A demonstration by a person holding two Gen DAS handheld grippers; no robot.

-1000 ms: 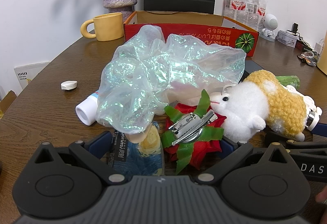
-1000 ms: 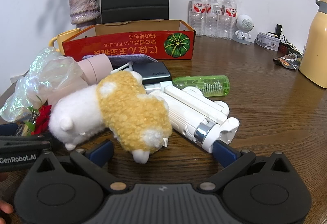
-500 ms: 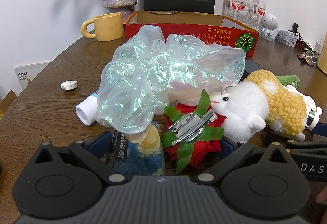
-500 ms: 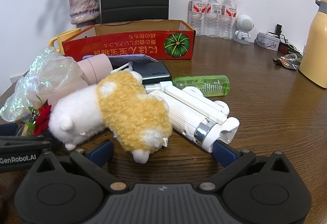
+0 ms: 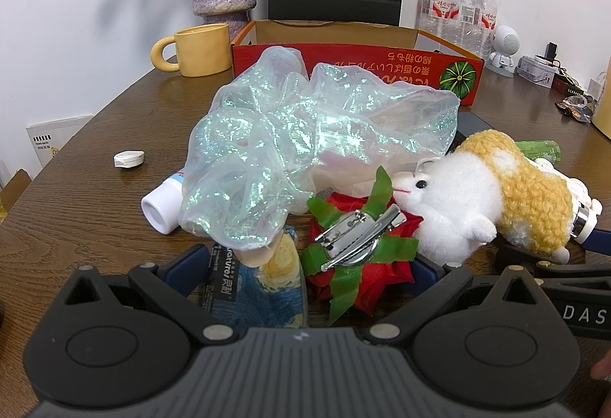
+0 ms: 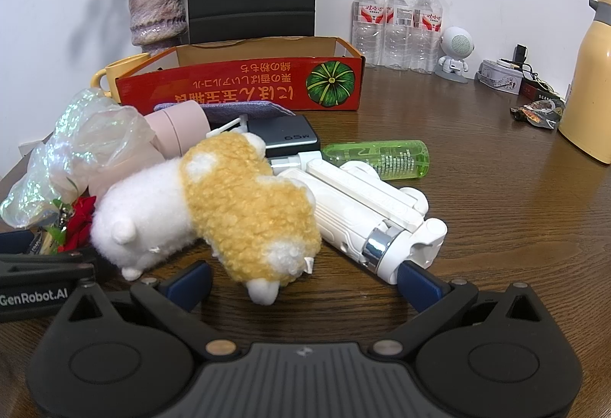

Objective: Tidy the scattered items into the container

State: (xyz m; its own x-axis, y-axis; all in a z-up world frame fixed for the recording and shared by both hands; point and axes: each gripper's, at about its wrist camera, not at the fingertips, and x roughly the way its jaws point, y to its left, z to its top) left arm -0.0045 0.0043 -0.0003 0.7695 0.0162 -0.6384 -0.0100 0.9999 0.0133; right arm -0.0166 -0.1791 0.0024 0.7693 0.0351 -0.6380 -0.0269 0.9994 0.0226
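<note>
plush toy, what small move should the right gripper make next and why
Probably ease the right gripper forward a little, then close. Its jaws stand open, and the plush toy's yellow rear end already lies between the blue fingertips, nearest of the pile. The red box behind is open on top, so the toy could go straight in.

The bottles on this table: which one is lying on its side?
The green bottle, lying flat behind the white folded gadget. The three clear water bottles stand upright by the wall.

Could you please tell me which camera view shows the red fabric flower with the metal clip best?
The left wrist view: the red fabric flower lies whole, clip up. The right wrist view shows only a red sliver at its left edge.
</note>
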